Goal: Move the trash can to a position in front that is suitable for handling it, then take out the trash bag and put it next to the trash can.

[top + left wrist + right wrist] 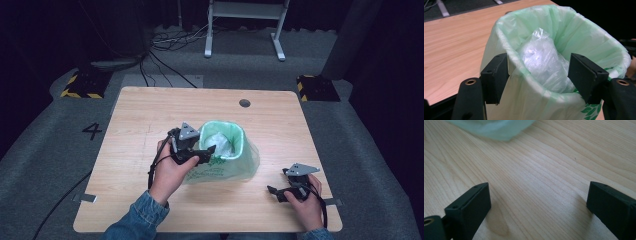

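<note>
A small bin lined with a pale green bag (235, 162) stands mid-table; the bag's skirt spreads around its foot. Crumpled clear plastic (220, 141) lies inside it. My left gripper (207, 152) sits at the bin's left rim, held by a hand in a denim sleeve. In the left gripper view the green bag's near rim (524, 75) runs between the jaws, which stand apart on either side of it, and the clear plastic (544, 62) rises just behind; my left gripper (539, 75) is open. My right gripper (274, 191) rests low at the table's front right, open (539, 200) over bare wood.
The wooden table (150, 115) has a round cable hole (244, 103) at the back. A white metal frame (245, 15) and cables stand on the floor behind. Yellow-and-black blocks (80, 85) (317, 87) sit at the far corners. A fold of green bag (496, 130) lies ahead of the right gripper.
</note>
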{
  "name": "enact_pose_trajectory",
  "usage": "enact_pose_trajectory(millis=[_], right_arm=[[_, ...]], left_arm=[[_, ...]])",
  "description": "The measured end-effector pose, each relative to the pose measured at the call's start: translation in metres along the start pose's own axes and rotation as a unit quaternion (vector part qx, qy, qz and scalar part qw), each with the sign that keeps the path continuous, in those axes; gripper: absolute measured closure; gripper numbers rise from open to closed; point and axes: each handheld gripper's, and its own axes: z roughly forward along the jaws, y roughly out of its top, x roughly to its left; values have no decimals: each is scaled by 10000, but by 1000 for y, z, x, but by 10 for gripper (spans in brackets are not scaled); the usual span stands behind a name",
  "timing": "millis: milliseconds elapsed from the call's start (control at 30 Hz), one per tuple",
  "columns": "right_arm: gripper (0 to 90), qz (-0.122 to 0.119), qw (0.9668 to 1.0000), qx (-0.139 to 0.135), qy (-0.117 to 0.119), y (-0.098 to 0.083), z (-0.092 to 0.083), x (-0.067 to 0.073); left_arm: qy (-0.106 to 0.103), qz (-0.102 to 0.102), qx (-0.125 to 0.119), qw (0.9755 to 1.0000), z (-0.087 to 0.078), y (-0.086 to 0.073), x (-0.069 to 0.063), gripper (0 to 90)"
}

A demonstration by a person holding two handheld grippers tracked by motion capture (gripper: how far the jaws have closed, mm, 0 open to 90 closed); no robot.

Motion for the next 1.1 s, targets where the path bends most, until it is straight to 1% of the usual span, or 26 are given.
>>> enact_pose_trajectory(millis=[33,167,267,367,400,467,533,567,600,733,767,833,933,967,1000,1033,1067,1100], right_arm=[[51,0,10000,0,0,0,0,0],[50,1,10000,1,0,0,0,0],[50,1,10000,0,1,0,0,0],[50,0,10000,1,0,0,0,0],[50,0,10000,1,0,0,0,0],[50,0,10000,-1,-3,0,0,0],[51,3,10000,-3,-4,0,0,0],[51,4,10000,-2,-3,0,0,0],[51,3,10000,-1,-2,0,0,0],[51,5,10000,0,-3,0,0,0],[51,5,10000,-1,-3,0,0,0],[51,5,10000,0,-2,0,0,0],[51,19,10000,2,-15,0,0,0],[51,50,10000,4,-46,0,-1,1],[51,82,9999,4,-70,-1,-1,2],[58,123,9999,4,-107,-2,-2,3],[83,169,9998,-18,-116,-2,-3,4],[147,121,9999,-36,-70,-2,-4,5]], left_arm=[[-3,47,-2,10000,0,0,-3,325],[80,57,-23,9999,1,-2,-16,324],[103,143,-2,9998,0,-3,-23,317],[117,144,-61,9998,0,-5,-24,313],[104,114,-96,9998,0,-5,-24,309],[105,63,-174,9998,-1,-7,-22,246],[129,8,-376,9992,-2,-8,-22,206],[191,82,-411,9989,-3,-7,-21,175],[224,135,-469,9986,-4,-7,-22,171],[211,166,-533,9982,-9,-6,-22,185],[235,191,-550,9980,-11,-6,-22,182],[278,272,-568,9976,-16,-7,-22,182],[423,455,-583,9964,-26,-11,-23,178],[579,582,-555,9951,-29,-13,-24,176],[814,806,-511,9921,-32,-15,-26,169],[939,997,-490,9894,-36,-19,-27,163],[954,1033,-482,9889,-39,-22,-29,165],[899,1011,-465,9897,-42,-25,-30,162]])
